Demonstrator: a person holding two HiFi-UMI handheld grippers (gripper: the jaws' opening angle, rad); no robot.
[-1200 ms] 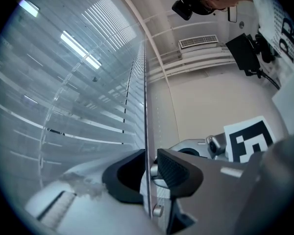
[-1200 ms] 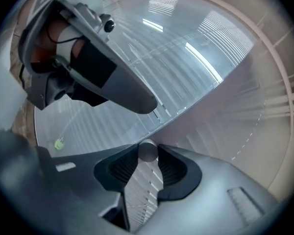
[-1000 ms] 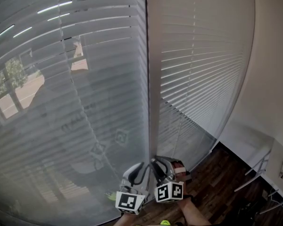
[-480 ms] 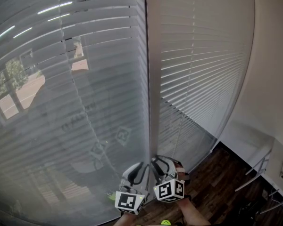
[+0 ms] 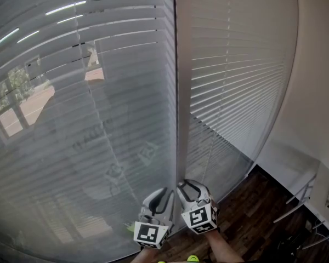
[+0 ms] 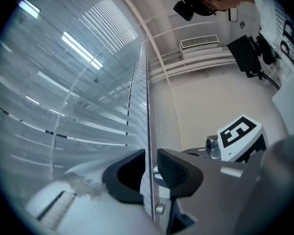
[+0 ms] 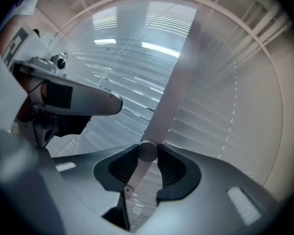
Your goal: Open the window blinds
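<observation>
Two white slatted blinds, one to the left (image 5: 98, 92) and one to the right (image 5: 236, 81), cover the window, their slats nearly closed. Between them hangs a pale tilt wand (image 5: 178, 119). Both grippers meet at its lower end. My left gripper (image 5: 163, 199) has the wand (image 6: 148, 106) standing upright between its dark pads (image 6: 174, 168), its jaws (image 6: 151, 168) closed on it. My right gripper (image 5: 187, 189) grips the wand (image 7: 171, 92) at a round knob, jaws (image 7: 147, 163) pressed on both sides. Below that knob the wand's tip pokes out.
A dark wood floor (image 5: 252, 207) lies at the lower right, below a white wall (image 5: 318, 92). Thin metal legs (image 5: 301, 199) stand near that wall. High on the wall is a vent (image 6: 198, 42). Daylight and a building show through the left blind's slats.
The right gripper has rolled in place, and its marker cube now sits at a new tilt. The left gripper has stayed still. Both remain at the wand's lower end.
</observation>
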